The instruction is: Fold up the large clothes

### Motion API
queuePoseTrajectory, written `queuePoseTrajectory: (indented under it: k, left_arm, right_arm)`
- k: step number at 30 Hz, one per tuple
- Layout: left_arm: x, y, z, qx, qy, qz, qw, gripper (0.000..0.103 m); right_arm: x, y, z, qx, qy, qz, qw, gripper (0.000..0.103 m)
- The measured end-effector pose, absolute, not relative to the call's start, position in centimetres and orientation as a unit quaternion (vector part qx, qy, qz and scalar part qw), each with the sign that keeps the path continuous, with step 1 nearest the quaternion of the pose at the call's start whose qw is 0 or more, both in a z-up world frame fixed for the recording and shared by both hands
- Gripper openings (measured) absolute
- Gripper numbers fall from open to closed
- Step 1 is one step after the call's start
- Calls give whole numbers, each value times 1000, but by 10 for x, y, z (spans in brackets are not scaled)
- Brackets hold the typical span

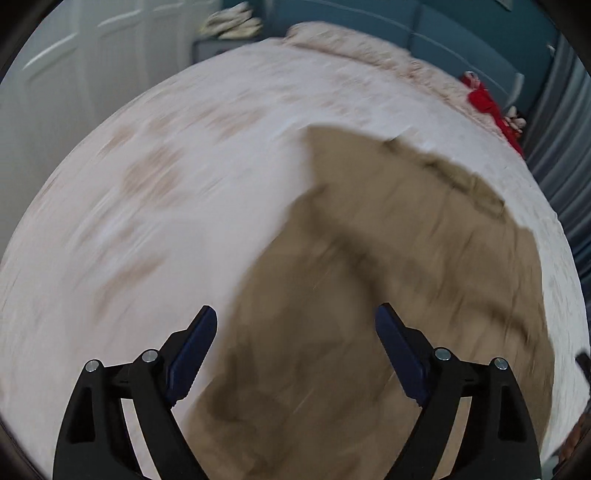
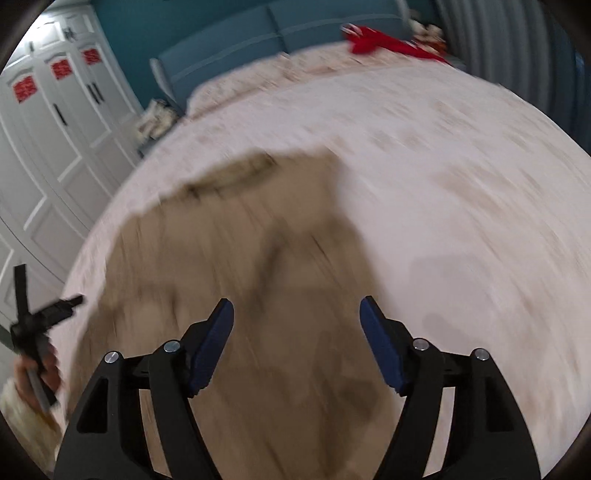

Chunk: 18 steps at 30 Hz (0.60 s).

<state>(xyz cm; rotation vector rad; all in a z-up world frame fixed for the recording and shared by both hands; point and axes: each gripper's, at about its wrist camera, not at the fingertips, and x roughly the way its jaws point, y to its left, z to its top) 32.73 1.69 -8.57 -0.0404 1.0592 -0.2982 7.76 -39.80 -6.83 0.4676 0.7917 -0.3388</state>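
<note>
A large tan garment point(image 1: 388, 266) lies spread on a pale patterned bed point(image 1: 166, 192); both views are blurred by motion. My left gripper point(image 1: 295, 314) hovers above the garment's left side, jaws open, nothing between its blue pads. In the right wrist view the same tan garment point(image 2: 229, 258) fills the lower left of the bed point(image 2: 461, 184). My right gripper point(image 2: 297, 306) is open above it and holds nothing. The left gripper point(image 2: 40, 317), in a hand, shows at the left edge of the right wrist view.
A blue padded headboard point(image 2: 258, 33) stands behind the bed. A red item point(image 2: 376, 42) lies near the headboard; the same red item point(image 1: 487, 107) appears at right in the left wrist view. White wardrobe doors point(image 2: 48, 122) stand to the left. Grey curtains point(image 1: 565, 155) hang at right.
</note>
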Motion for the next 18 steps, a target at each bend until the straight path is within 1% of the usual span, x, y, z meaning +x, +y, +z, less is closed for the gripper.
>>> queuePoseTrajectory:
  k: [3, 5, 10, 13, 15, 17, 18]
  left_arm:
    - [287, 63, -91, -21, 519, -134, 844, 85]
    - [270, 80, -100, -27, 536, -134, 833, 85]
    - [249, 93, -130, -113, 575, -147, 797, 85]
    - [241, 90, -138, -137, 575, -140, 794, 83]
    - [240, 84, -135, -131, 569, -140, 800, 73]
    - [240, 80, -135, -132, 574, -145, 795, 54]
    - [238, 77, -136, -129, 574, -146, 795, 47]
  right_arm:
    - [-9, -389, -85, 258, 406, -188, 856, 70]
    - [-41, -382, -97, 289, 407, -193, 845, 70]
    - [-65, -365, -120, 350, 394, -186, 829, 70]
    - [-63, -357, -135, 396, 386, -172, 815, 70]
    - [-61, -353, -145, 417, 387, -167, 805, 70]
    - [-56, -347, -153, 439, 386, -158, 796, 71]
    - [-56, -345, -155, 444, 386, -156, 794, 68]
